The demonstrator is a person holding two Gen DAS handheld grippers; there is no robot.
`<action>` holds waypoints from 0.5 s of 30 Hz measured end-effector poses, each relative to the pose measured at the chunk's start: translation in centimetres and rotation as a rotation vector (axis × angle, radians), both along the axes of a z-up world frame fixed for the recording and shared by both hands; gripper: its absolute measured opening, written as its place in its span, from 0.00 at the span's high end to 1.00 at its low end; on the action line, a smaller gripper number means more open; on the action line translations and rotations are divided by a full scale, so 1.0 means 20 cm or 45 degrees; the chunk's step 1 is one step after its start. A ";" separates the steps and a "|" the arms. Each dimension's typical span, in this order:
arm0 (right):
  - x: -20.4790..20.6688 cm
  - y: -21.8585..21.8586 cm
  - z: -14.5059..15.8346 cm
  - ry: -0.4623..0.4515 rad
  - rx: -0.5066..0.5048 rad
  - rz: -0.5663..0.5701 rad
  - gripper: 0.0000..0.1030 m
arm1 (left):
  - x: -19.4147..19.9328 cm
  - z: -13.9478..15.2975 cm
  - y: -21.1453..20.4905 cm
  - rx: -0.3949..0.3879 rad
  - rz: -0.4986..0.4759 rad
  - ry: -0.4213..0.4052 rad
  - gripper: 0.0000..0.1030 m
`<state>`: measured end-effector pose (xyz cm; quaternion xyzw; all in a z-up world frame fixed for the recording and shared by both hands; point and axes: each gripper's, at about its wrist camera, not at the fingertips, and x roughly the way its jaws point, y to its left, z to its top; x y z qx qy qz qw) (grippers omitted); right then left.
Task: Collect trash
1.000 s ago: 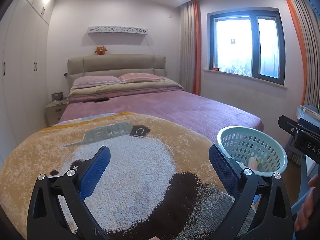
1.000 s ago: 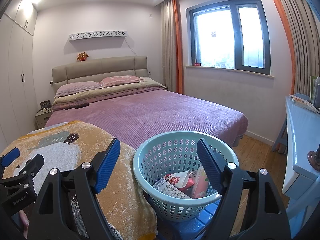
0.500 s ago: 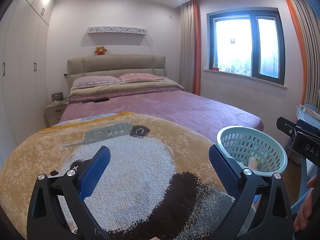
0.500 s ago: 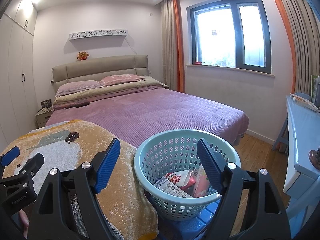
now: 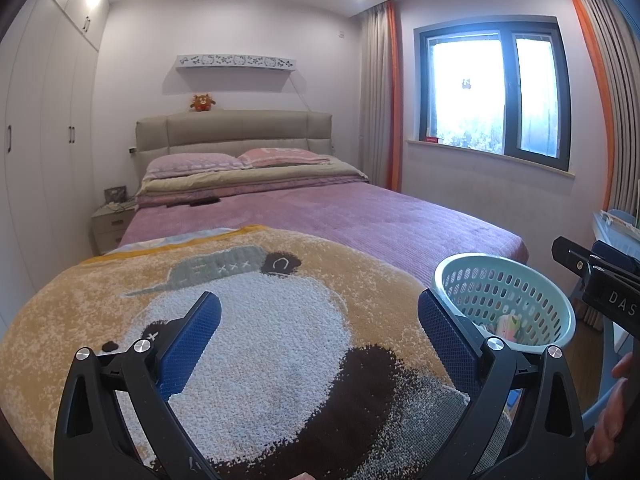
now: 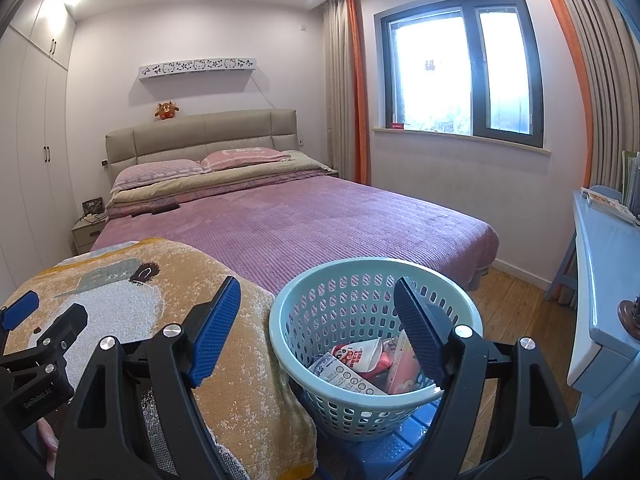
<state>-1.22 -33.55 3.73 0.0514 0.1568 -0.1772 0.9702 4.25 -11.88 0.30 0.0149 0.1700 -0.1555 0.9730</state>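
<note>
Left tongs [image 5: 318, 332]: black frame, blue ribbed pads, spread wide and holding nothing; they hang over the yellow-and-white plush blanket with a panda pattern [image 5: 256, 344].

Right tongs [image 6: 318, 326]: same build, likewise spread and holding nothing; the left finger is over the blanket's edge, the right finger over the mouth of the basket.

Pale teal round perforated plastic basket [image 6: 340, 396]: stands on a blue plastic stool [image 6: 384, 454], just beside the blanket's right edge. It also shows at the right of the left wrist view [image 5: 504, 300].

Trash inside the basket: several crumpled snack wrappers and packets, white, red and pink [image 6: 368, 364], lying in its bottom.

Bed with ribbed mauve cover [image 6: 320, 220]: beyond blanket and basket, two pink pillows at a beige padded headboard [image 6: 200, 136].

Light blue worktop [image 6: 600, 264]: right of the basket, across a strip of wooden floor.
</note>
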 end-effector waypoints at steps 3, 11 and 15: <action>-0.01 0.00 0.01 -0.006 0.006 0.008 0.27 | -0.01 0.00 -0.01 0.004 0.017 -0.007 0.07; -0.04 0.03 0.05 -0.005 -0.039 -0.010 0.27 | -0.02 0.03 -0.01 0.023 0.022 -0.041 0.07; -0.06 0.05 0.06 0.002 -0.043 -0.011 0.27 | -0.04 0.04 -0.01 0.059 0.024 -0.033 0.07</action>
